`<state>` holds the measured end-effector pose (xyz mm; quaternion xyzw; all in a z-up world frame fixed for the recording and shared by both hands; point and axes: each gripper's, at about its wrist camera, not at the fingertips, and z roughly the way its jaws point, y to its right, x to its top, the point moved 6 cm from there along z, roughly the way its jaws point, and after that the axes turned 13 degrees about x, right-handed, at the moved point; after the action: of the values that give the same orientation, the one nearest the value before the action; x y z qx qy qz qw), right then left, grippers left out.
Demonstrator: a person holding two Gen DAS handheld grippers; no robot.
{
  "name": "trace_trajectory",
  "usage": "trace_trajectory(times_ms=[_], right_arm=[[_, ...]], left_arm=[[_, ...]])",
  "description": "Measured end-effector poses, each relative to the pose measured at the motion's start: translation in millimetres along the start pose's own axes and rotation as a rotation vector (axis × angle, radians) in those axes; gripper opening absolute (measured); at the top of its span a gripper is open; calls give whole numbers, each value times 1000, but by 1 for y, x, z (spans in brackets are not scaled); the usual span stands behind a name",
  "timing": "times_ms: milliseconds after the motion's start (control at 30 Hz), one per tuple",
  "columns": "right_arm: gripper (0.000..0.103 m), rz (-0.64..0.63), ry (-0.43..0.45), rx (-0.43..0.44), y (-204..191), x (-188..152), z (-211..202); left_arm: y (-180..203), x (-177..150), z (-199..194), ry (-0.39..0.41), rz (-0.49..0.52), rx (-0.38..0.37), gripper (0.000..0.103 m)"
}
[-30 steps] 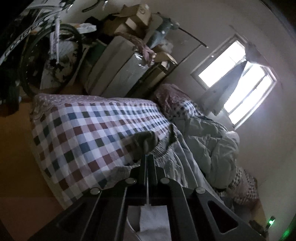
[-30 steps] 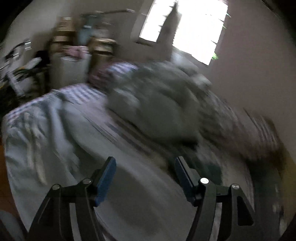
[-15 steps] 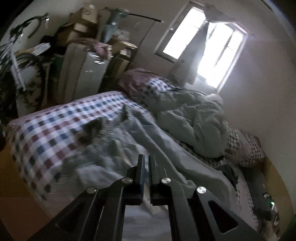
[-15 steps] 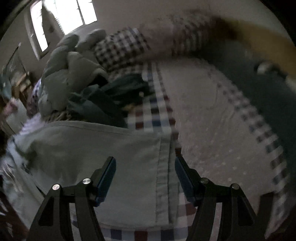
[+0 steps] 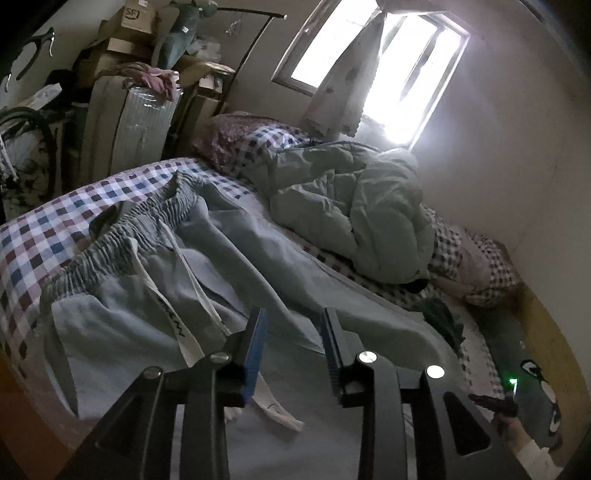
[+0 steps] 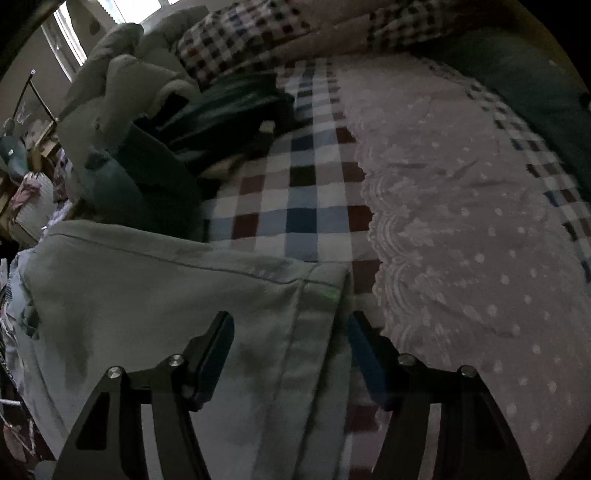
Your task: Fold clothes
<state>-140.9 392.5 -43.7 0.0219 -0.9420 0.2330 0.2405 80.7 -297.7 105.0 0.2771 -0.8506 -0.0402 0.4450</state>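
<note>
left view: left gripper (image 5: 293, 334) just opening, empty, over the pale trousers (image 5: 229, 258), waistband far left; right view alone shows right gripper (image 6: 290, 341) narrowing, unclenched, astride the hem (image 6: 314, 332).

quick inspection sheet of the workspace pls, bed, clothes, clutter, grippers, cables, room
surface: bed with a checked sheet; a lace cloth covers part of it
job's things: pale trousers spread flat along the bed, waistband toward the boxes, hem at the other end
clutter: rumpled quilt, dark garment, checked pillow
grippers: left gripper open above the trousers, jaws just opened, nothing between them; right gripper open over the hem, jaws just closing a little, not pinching yet
cables: nothing seen
surroundings: stacked boxes, wrapped mattress, window with curtain
</note>
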Motion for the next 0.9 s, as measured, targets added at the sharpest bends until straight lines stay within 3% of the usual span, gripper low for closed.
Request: trace_trajectory(times_ms=[67, 100, 133, 267, 300, 467, 633, 800, 900], right_arm=[[59, -12, -3, -15, 5, 2, 4], [50, -18, -5, -23, 7, 3, 7], [31, -26, -3, -38, 8, 4, 6], [19, -93, 27, -42, 3, 10, -5], [3, -116, 50, -45, 0, 15, -11], [2, -169, 156, -108, -12, 56, -42], [2, -231, 179, -163, -34, 96, -54], [4, -208, 120, -226, -25, 89, -38], [18, -203, 83, -336, -13, 72, -30]], left_arm=[[3, -3, 5, -6, 0, 9, 33], [4, -4, 8, -10, -3, 12, 33], [5, -5, 11, -14, -5, 14, 33], [10, -8, 19, -26, -11, 20, 33], [11, -9, 21, -27, -12, 22, 33], [19, -11, 20, -24, 5, 23, 33], [16, -10, 16, -14, 9, 31, 33], [-11, -7, 7, -7, -37, 60, 33], [-42, -3, -8, 17, -72, 106, 35]])
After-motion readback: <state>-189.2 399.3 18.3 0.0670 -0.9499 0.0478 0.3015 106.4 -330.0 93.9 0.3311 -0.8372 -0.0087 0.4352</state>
